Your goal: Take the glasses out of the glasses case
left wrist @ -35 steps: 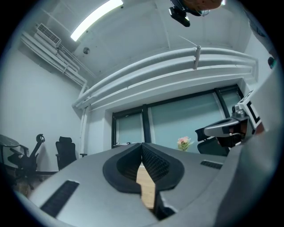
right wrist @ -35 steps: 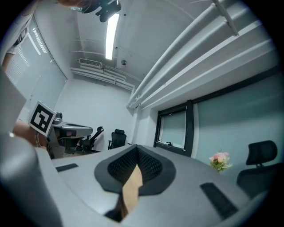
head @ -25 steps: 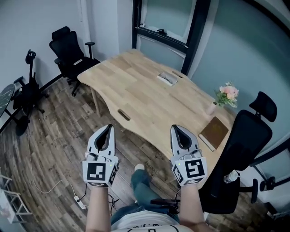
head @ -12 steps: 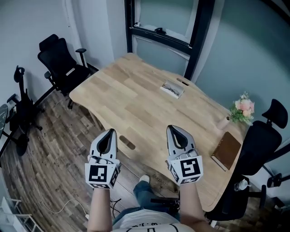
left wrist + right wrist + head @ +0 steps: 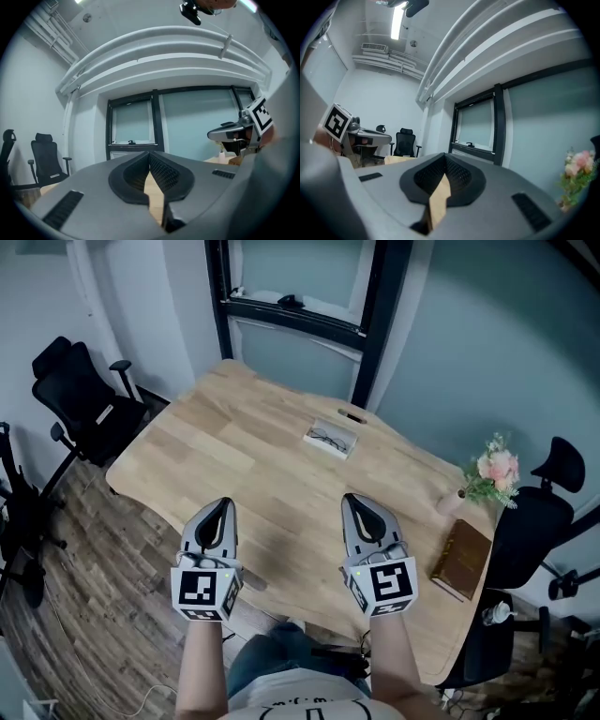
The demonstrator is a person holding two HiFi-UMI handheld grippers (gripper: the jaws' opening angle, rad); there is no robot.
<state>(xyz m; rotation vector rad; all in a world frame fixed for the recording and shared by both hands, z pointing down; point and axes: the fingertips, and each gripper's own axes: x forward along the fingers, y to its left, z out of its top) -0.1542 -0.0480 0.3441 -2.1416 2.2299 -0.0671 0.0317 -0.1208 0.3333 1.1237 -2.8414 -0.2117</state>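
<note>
The glasses case [image 5: 330,439] lies open on the far side of the wooden table [image 5: 234,446], with dark-framed glasses resting in it. My left gripper [image 5: 223,506] is held level over the table's near edge, jaws shut and empty; its tips meet in the left gripper view [image 5: 150,155]. My right gripper [image 5: 360,504] is beside it, also shut with nothing held, as the right gripper view [image 5: 444,158] shows. Both point toward the case and are well short of it. Neither gripper view shows the case.
A small vase of pink flowers [image 5: 487,470] and a brown book [image 5: 461,559] sit at the table's right end. Black office chairs stand at the left [image 5: 80,395] and right [image 5: 539,512]. A dark-framed window [image 5: 291,296] is behind the table.
The whole view has moved forward toward the table. Both grippers have gone from above the floor to over the table's near edge, and the case is nearer. Both jaws stayed shut.
</note>
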